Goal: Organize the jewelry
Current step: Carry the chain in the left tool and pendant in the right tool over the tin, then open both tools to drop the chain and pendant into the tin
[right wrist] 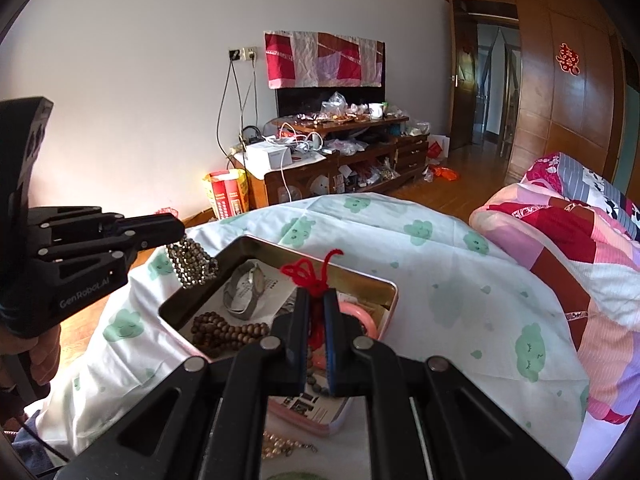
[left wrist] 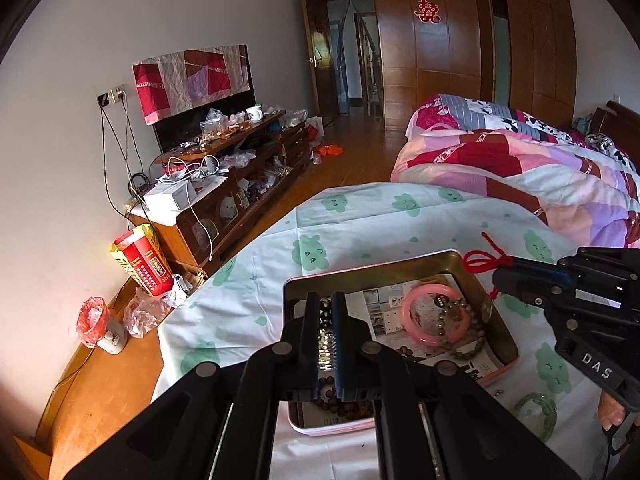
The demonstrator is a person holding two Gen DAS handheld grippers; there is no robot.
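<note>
An open metal tin (left wrist: 384,270) with a pink rim lies on the cloud-print cloth. In it are a pink bangle (left wrist: 412,322), an olive bead bracelet (left wrist: 470,340), a brown bead strand (right wrist: 224,332) and a grey watch (right wrist: 248,288). My left gripper (left wrist: 326,300) is shut on a dark glittering bead bracelet (right wrist: 192,264), which hangs over the tin's near-left corner. My right gripper (right wrist: 318,294) is shut on a red knotted cord (right wrist: 308,272) above the tin's right side. Each gripper shows in the other's view: the left gripper (right wrist: 180,236) and the right gripper (left wrist: 498,276).
A green bangle (left wrist: 536,412) and a gold chain (right wrist: 280,448) lie on the cloth near the tin. A folded patchwork quilt (left wrist: 520,168) fills the bed to the right. A cluttered TV cabinet (left wrist: 240,184) stands along the wall beyond the wooden floor.
</note>
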